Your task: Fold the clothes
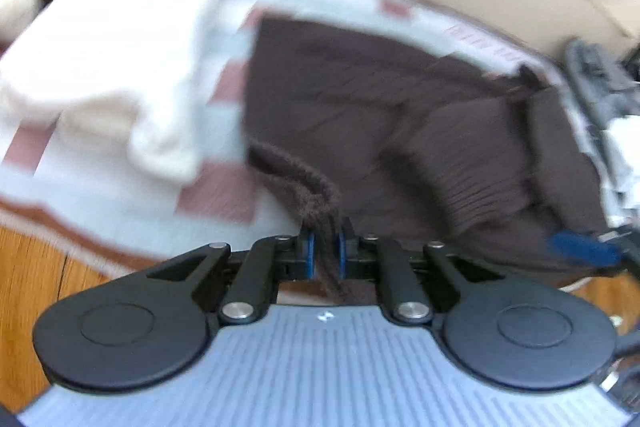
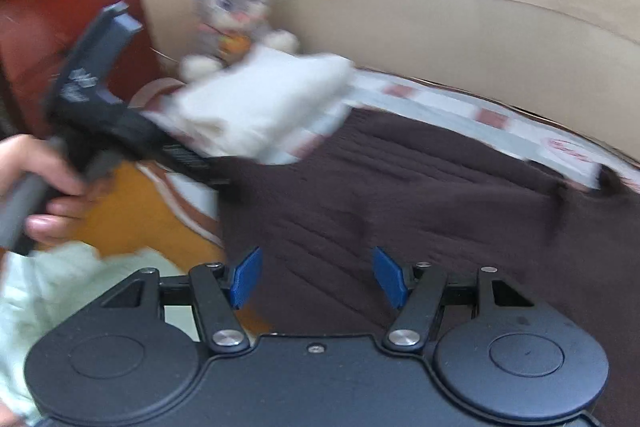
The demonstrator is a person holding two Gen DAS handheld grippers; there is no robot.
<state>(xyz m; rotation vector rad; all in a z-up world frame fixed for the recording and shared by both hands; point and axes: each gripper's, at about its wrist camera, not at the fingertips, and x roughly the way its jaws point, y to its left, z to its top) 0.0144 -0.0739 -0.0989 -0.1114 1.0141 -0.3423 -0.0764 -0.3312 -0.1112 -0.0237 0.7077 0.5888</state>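
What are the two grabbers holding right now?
The left gripper pinches the edge of the brown sweater. The right gripper is open above it, holding nothing.

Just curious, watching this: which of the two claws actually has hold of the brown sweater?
The left claw: its blue pads are pinched shut on a ribbed edge of the brown sweater. The right claw hangs open above the fabric, pads wide apart.

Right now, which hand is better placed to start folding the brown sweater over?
Left. The left tool is already shut on the brown sweater at its edge. The right tool is open above the fabric, gripping nothing.
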